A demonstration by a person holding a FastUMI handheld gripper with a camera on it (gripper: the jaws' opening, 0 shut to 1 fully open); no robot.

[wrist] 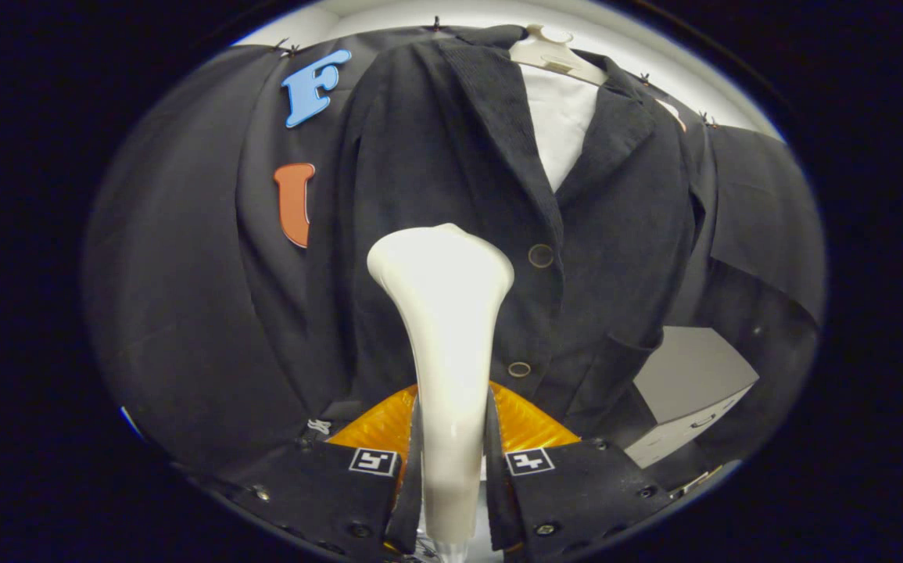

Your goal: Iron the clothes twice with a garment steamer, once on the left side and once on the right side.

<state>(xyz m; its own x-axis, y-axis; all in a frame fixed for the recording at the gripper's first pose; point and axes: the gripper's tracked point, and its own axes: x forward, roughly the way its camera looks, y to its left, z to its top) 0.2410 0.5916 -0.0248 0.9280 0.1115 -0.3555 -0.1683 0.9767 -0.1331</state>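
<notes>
Fingers (451, 469) gripping the upright steamer (443, 344) by its handle, its head facing the hanging jacket's (451, 156) buttoned front.

No readable text, label or brand anywhere in view.

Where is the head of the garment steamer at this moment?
In the gripper view, the garment steamer stands clamped between the jaws of the gripper; its head is beyond them, before the dark jacket, beside the upper button.
</notes>
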